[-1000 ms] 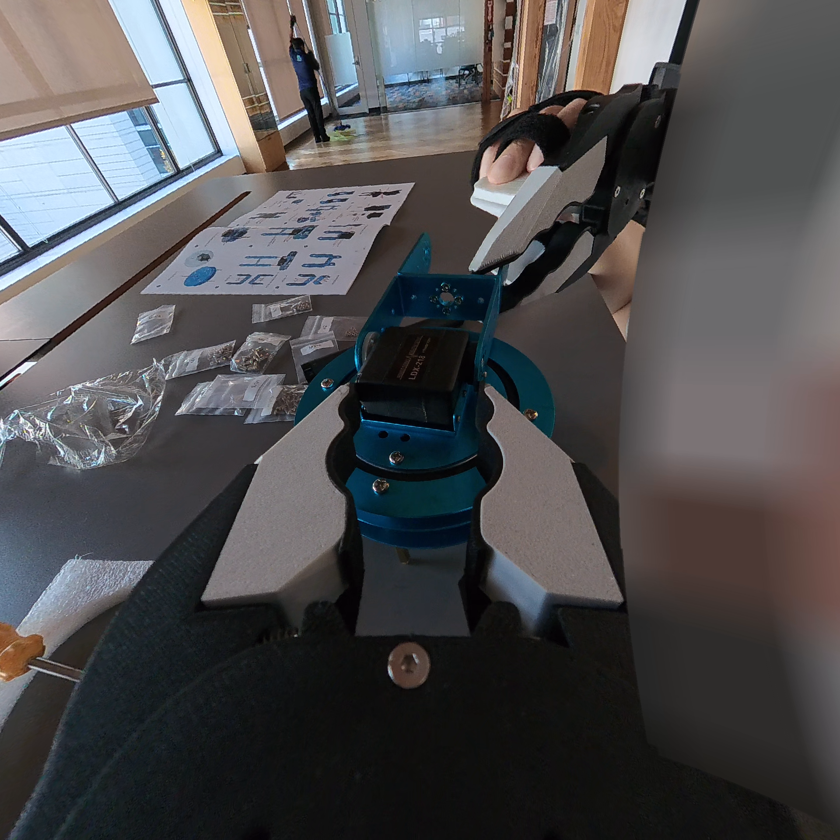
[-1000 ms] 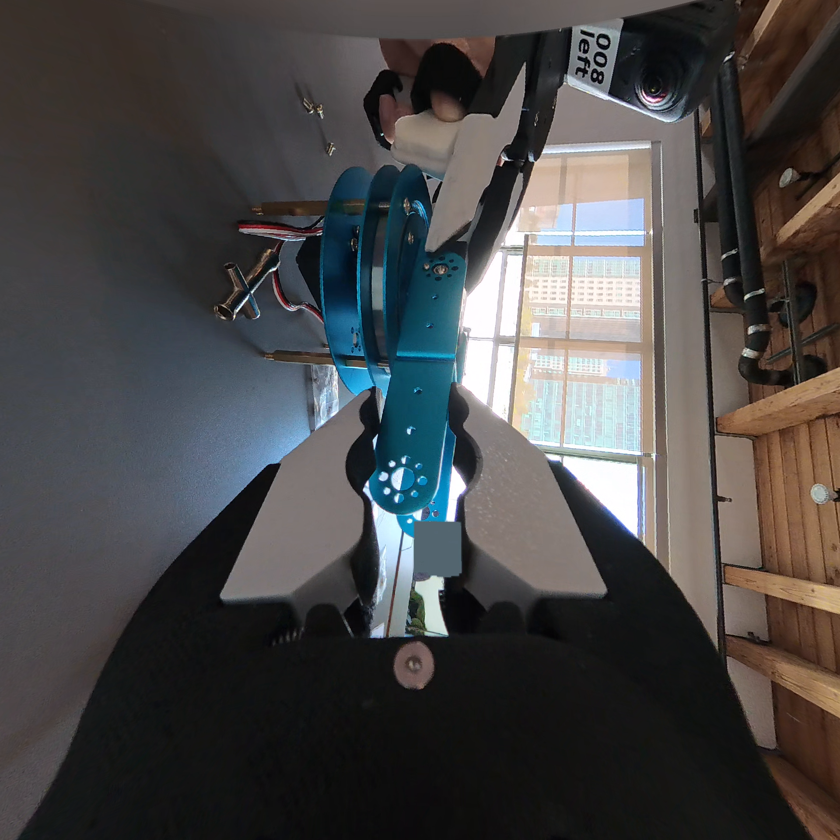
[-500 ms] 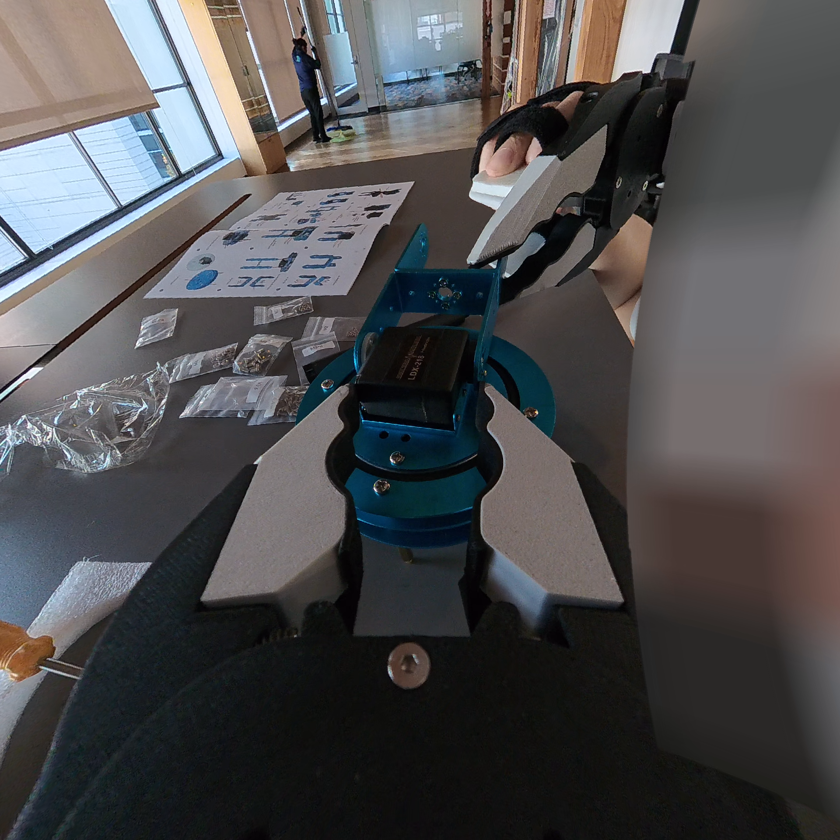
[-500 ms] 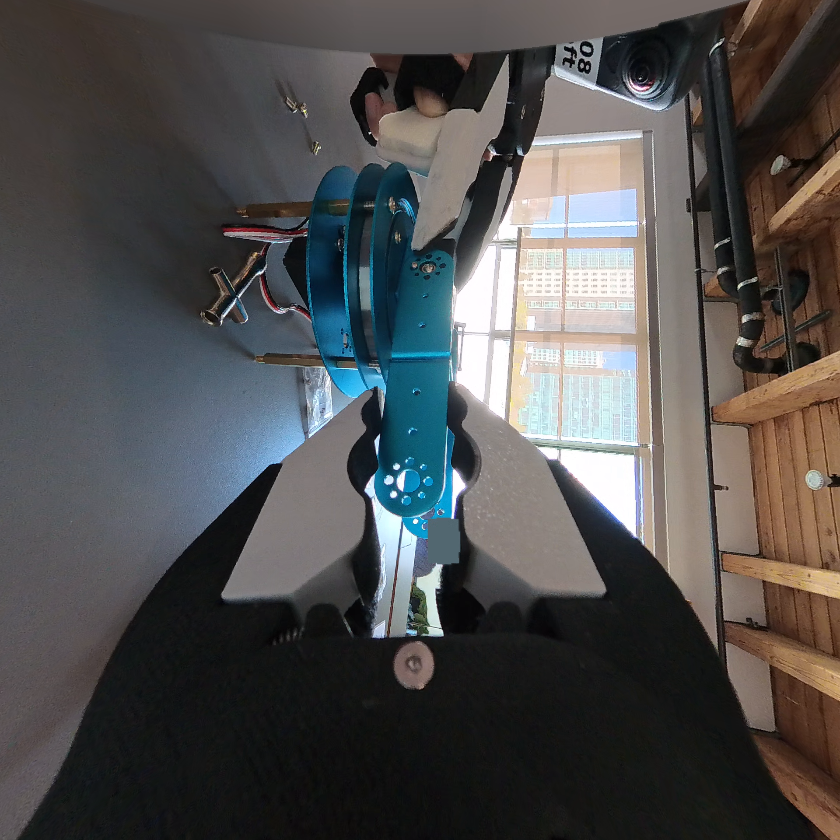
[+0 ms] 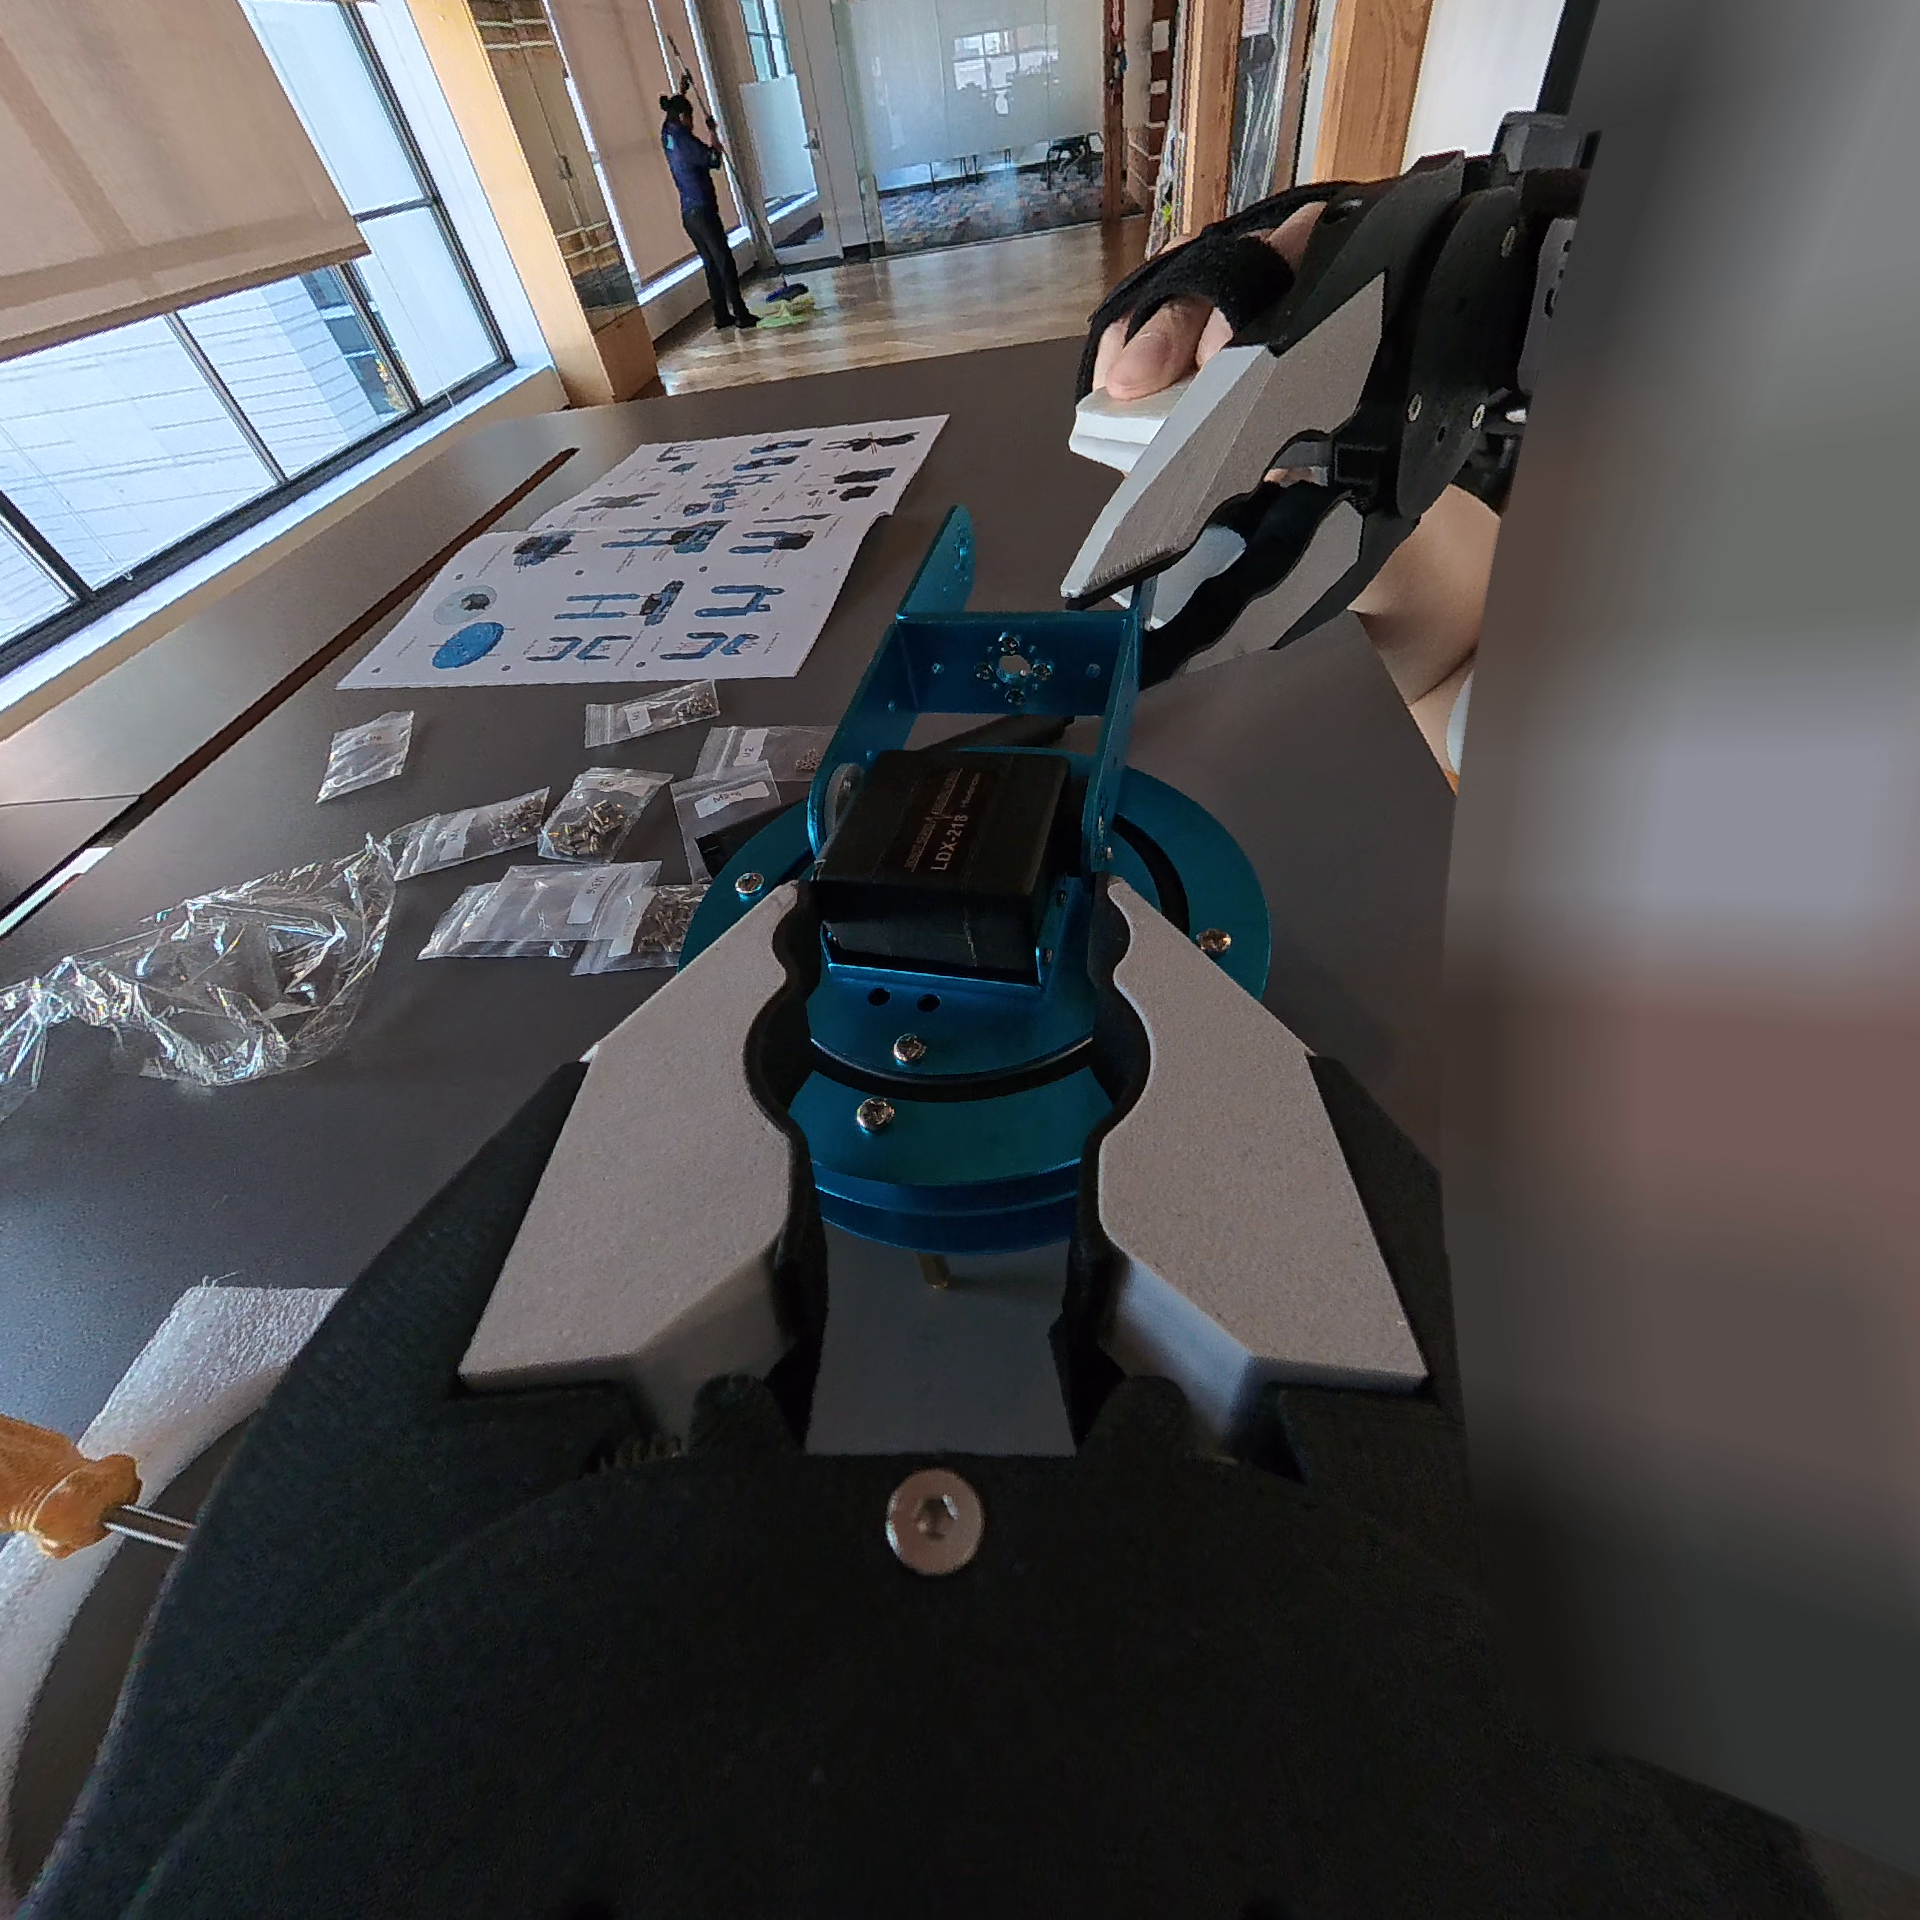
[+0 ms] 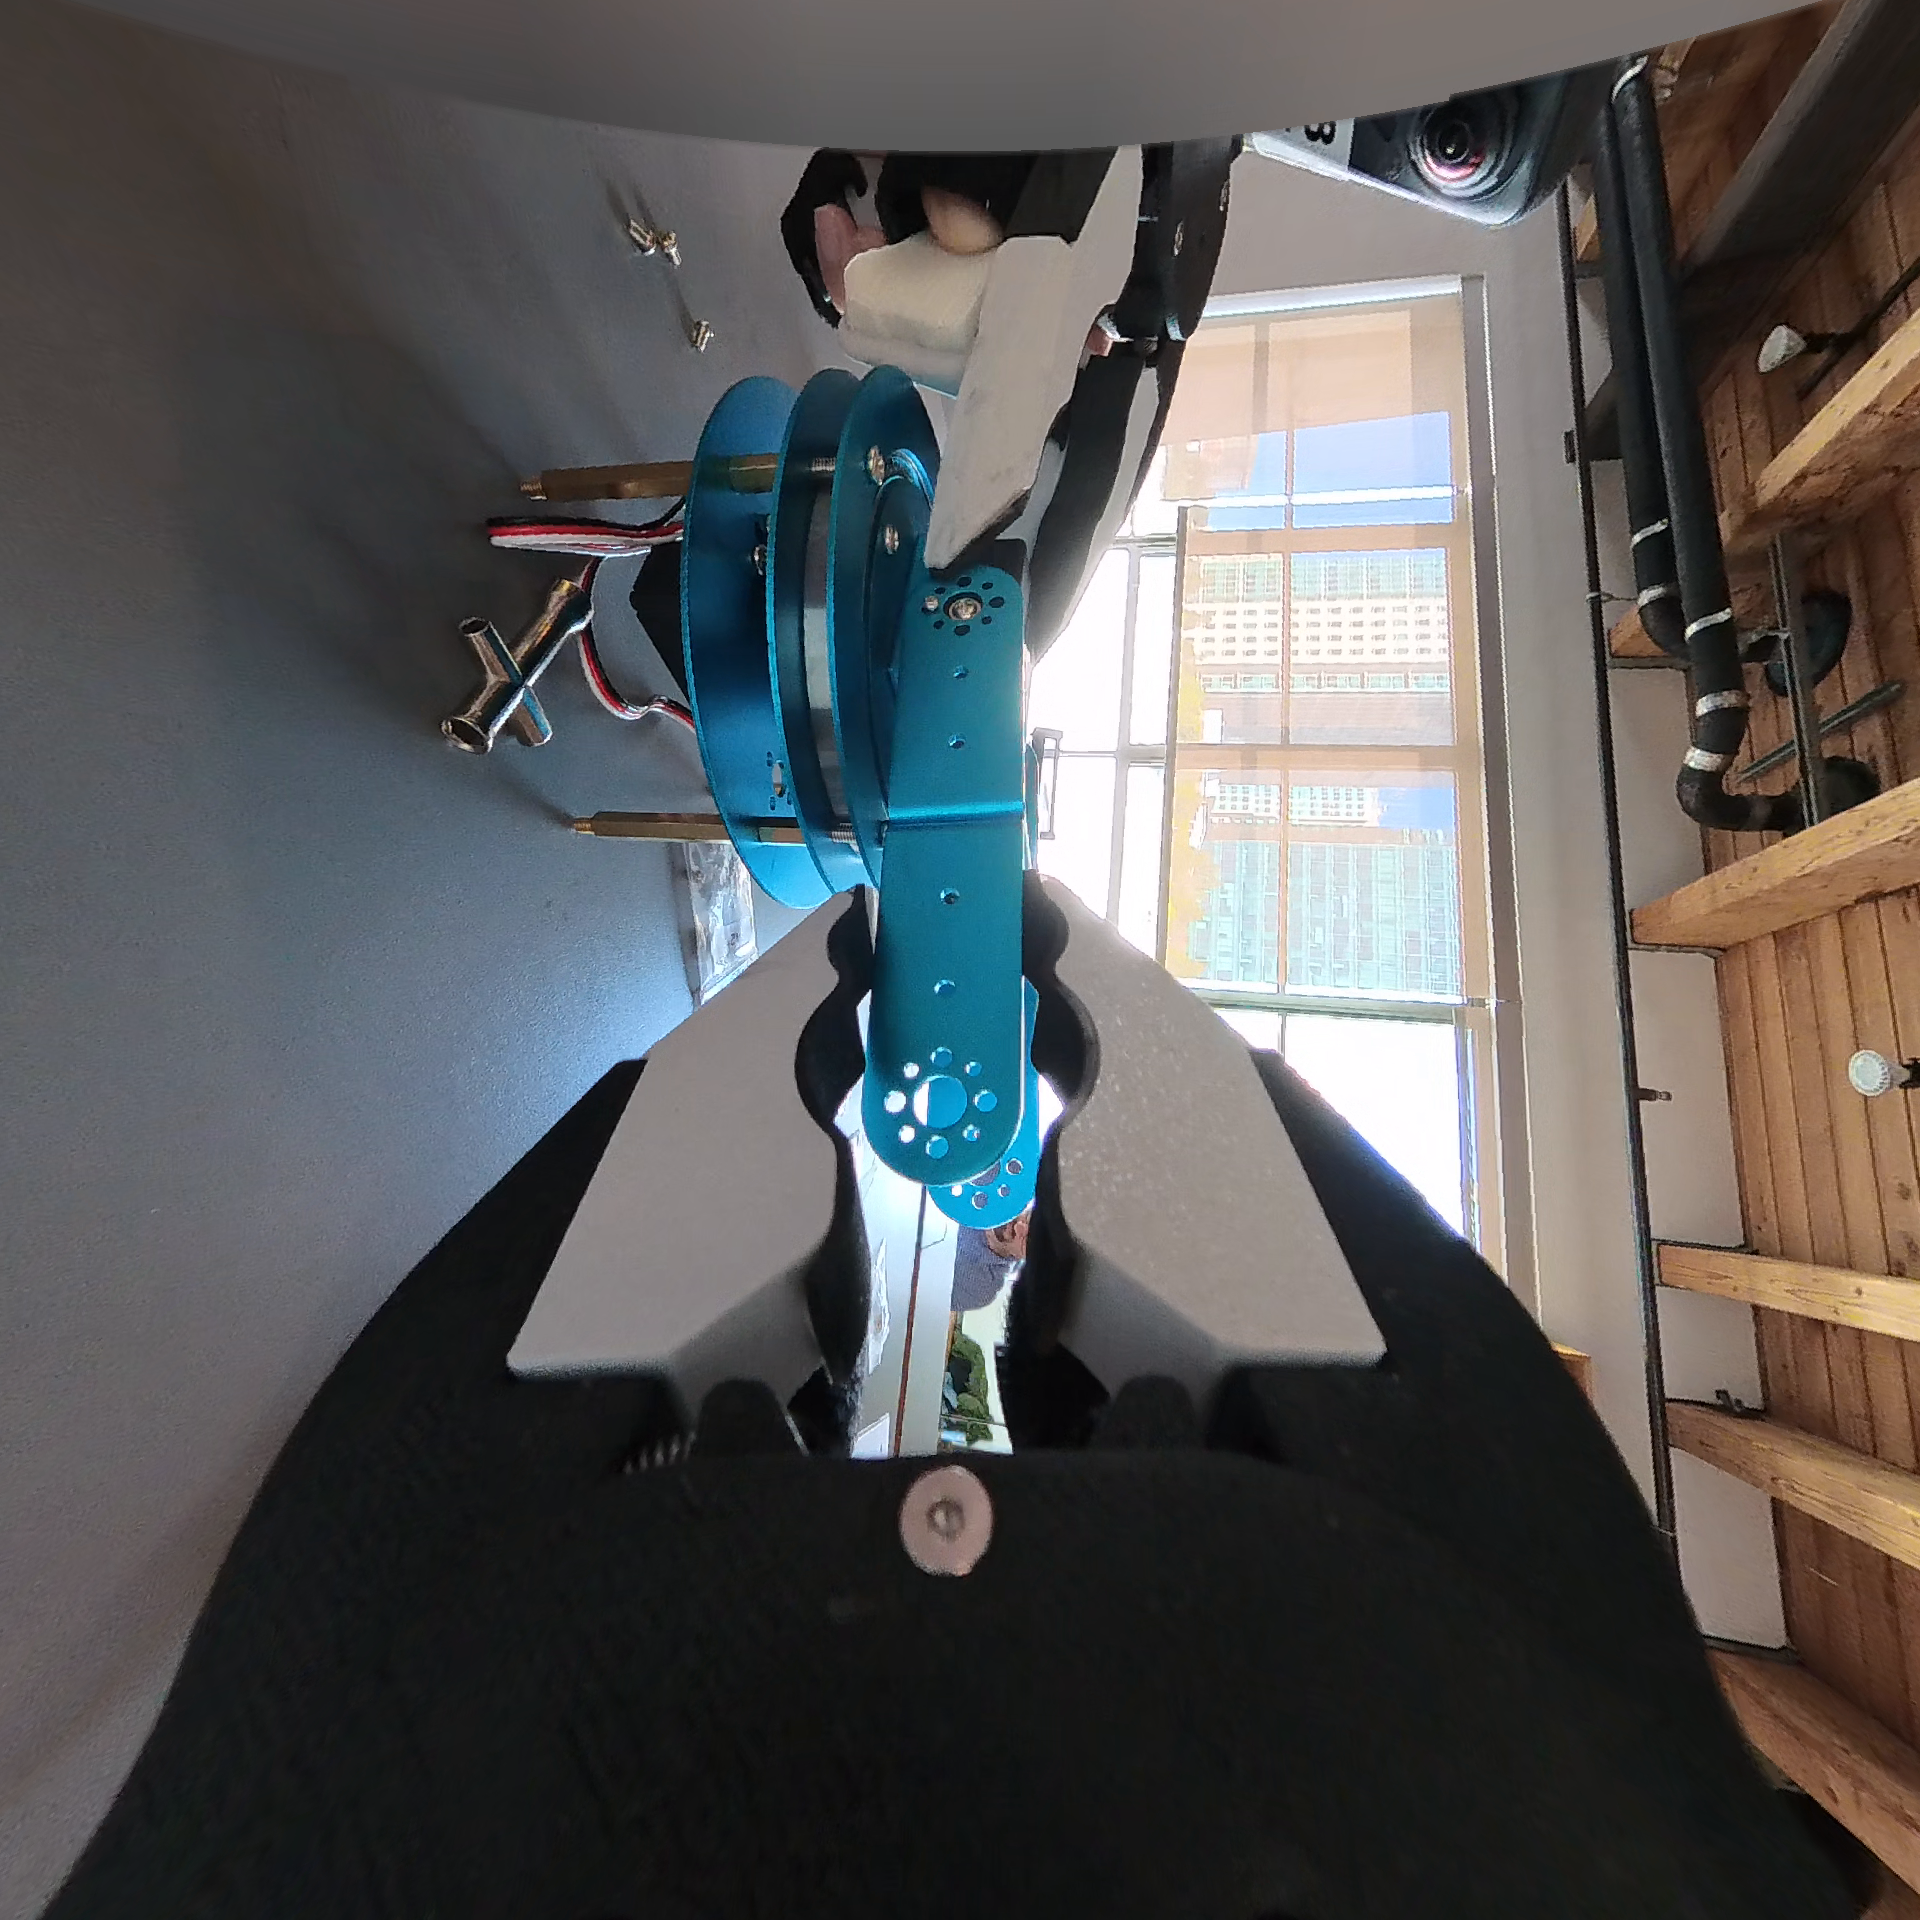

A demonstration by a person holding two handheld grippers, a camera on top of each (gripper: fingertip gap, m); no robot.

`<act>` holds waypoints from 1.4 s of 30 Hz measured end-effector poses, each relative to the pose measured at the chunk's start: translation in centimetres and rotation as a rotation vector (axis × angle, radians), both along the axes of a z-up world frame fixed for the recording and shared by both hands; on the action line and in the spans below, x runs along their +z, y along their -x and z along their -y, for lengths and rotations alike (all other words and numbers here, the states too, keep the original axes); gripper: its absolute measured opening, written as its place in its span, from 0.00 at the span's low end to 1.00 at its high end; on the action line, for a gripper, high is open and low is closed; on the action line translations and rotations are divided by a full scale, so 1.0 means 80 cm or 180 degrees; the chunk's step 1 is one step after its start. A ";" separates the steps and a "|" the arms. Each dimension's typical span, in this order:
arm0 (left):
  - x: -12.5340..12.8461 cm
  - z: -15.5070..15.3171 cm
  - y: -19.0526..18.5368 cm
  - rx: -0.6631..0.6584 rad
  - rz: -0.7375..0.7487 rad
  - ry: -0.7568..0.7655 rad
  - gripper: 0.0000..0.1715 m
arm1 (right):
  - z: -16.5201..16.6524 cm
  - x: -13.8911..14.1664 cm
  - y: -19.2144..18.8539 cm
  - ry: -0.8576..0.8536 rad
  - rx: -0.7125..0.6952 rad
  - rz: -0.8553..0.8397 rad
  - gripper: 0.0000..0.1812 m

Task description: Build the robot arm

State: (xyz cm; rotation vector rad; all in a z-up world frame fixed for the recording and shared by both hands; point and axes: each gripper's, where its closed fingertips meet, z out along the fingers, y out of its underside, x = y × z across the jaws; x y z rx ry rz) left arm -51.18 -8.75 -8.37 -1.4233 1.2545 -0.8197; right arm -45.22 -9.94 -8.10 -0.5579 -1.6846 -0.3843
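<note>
A blue round base (image 5: 1195,935) stands on brass standoffs (image 6: 634,826) on the dark table (image 5: 260,1174). It carries a black servo (image 5: 940,842) in a blue holder, with a blue U-bracket (image 5: 1013,670) over it. My left gripper (image 5: 945,914) is shut on the servo and its holder, one finger on each side. It also shows in the right wrist view (image 6: 982,488). My right gripper (image 6: 945,935) is shut on one arm of the U-bracket (image 6: 951,935). It also shows in the left wrist view (image 5: 1132,587) at the bracket's right arm.
A printed sheet (image 5: 644,582), several small bags of screws (image 5: 561,831), crumpled clear plastic (image 5: 208,987), white foam (image 5: 187,1371) and an orange-handled screwdriver (image 5: 52,1486) lie left of the base. A cross-shaped socket wrench (image 6: 520,665) and loose screws (image 6: 655,239) lie beside it. A person (image 5: 707,229) stands far off. My hands' fingertips stand some 7 cm from each other.
Both grippers keep their hold. The right gripper and the bracket have shifted slightly upward, and the base sits a little differently in both views.
</note>
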 end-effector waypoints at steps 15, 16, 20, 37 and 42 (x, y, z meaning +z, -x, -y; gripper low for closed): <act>0.000 -0.003 0.008 -0.0060 0.0025 -0.0090 0.25 | 0.000 0.000 -0.001 -0.0013 0.0010 0.0001 0.15; 0.001 -0.002 0.009 -0.0062 0.0027 -0.0088 0.25 | 0.000 0.000 -0.001 -0.0007 0.0010 -0.0001 0.15; 0.001 -0.002 0.009 -0.0053 0.0016 -0.0111 0.25 | 0.001 0.000 -0.001 -0.0027 0.0000 0.0005 0.15; 0.001 -0.003 0.008 0.0001 0.0011 -0.0009 0.24 | 0.002 -0.001 -0.004 0.0048 -0.0109 -0.0020 0.15; 0.001 -0.003 0.008 0.0003 0.0011 -0.0004 0.24 | 0.003 -0.001 -0.003 0.0011 -0.0121 -0.0007 0.15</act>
